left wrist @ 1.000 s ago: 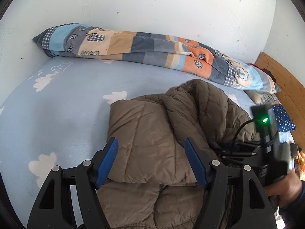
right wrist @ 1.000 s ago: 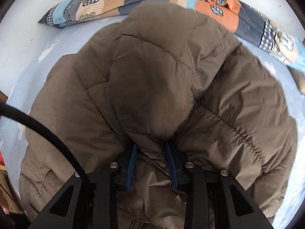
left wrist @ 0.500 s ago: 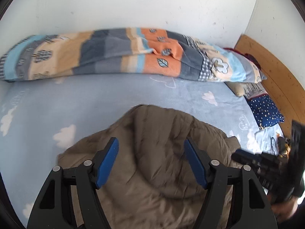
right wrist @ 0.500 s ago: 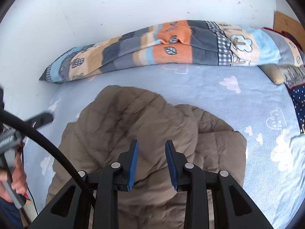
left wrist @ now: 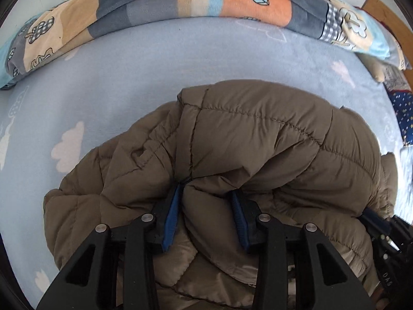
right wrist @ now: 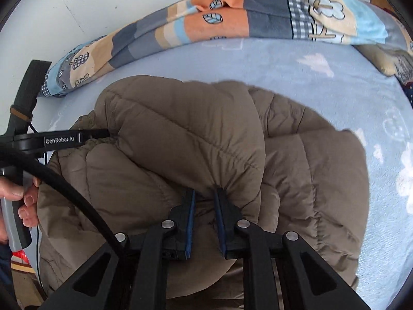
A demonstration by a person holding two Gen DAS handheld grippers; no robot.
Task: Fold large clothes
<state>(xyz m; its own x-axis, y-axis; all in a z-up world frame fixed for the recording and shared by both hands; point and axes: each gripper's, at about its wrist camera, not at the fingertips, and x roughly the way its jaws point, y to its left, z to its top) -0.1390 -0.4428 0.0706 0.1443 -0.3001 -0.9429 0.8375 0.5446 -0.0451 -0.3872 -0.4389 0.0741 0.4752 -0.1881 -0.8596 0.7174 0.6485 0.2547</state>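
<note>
- The left gripper, black plastic with blue rubber pads, has just been closing; its fingers pinch a thick bunch of the jacket.
- The right gripper, of the same build, has also just been closing, and its fingers stand narrow, clamped on a puckered fold of the jacket.
- The jacket is olive-brown, puffy and quilted in stitched panels, with a slightly glossy shell; it lies bunched and doubled over on the bed.
- The bed wears a soft pale-blue fleece sheet printed with white clouds.
- At the far edge, against a white wall, lies a rolled patchwork blanket in orange, grey, beige and blue.
</note>
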